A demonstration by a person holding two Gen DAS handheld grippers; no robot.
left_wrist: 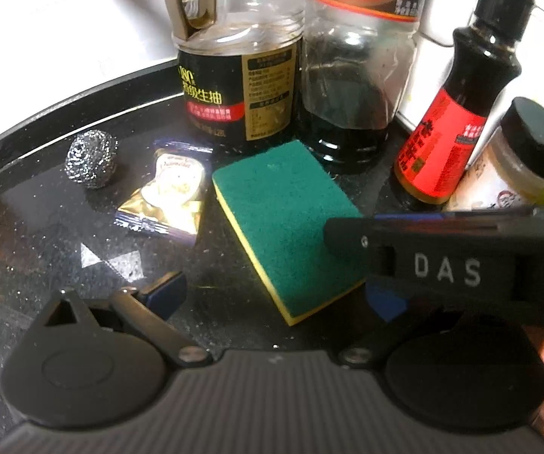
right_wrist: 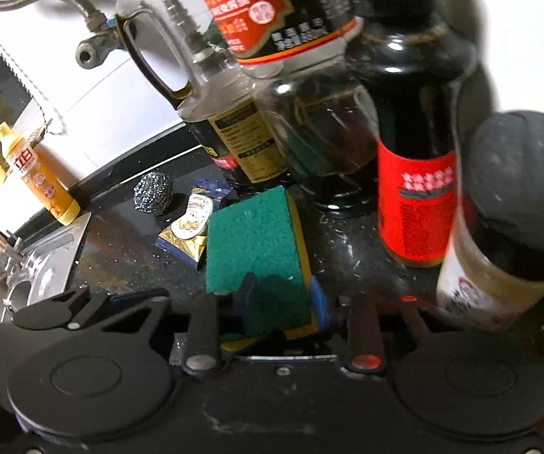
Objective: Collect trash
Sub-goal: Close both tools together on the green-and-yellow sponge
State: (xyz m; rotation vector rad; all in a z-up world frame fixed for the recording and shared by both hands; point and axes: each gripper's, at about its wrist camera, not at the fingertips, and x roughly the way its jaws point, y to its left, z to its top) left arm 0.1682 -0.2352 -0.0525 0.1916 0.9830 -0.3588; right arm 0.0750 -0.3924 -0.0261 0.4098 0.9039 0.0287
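So this looks like the clearing-the-way step: the right tongs (right_wrist: 283,299) are pinching the near end of the green-and-yellow sponge (right_wrist: 256,249), blue pads pressed on both sides of it, while the actual trash, a crumpled gold snack wrapper (left_wrist: 162,193), sits untouched on the dark speckled table (left_wrist: 45,227). The wrapper lies just left of the sponge, with a steel wool ball (left_wrist: 91,164) beside it and the soy sauce bottles (left_wrist: 237,87) right behind. The left tongs (left_wrist: 272,295) are spread wide and empty, with the wrapper ahead of them and toward their left finger, not yet between them. The left tongs' right pad is mostly hidden behind the other gripper, so I'm hedging a bit there. Next move, I'd guess: shift the sponge aside without bumping bottles, then bring the left tongs forward over the wrapper.
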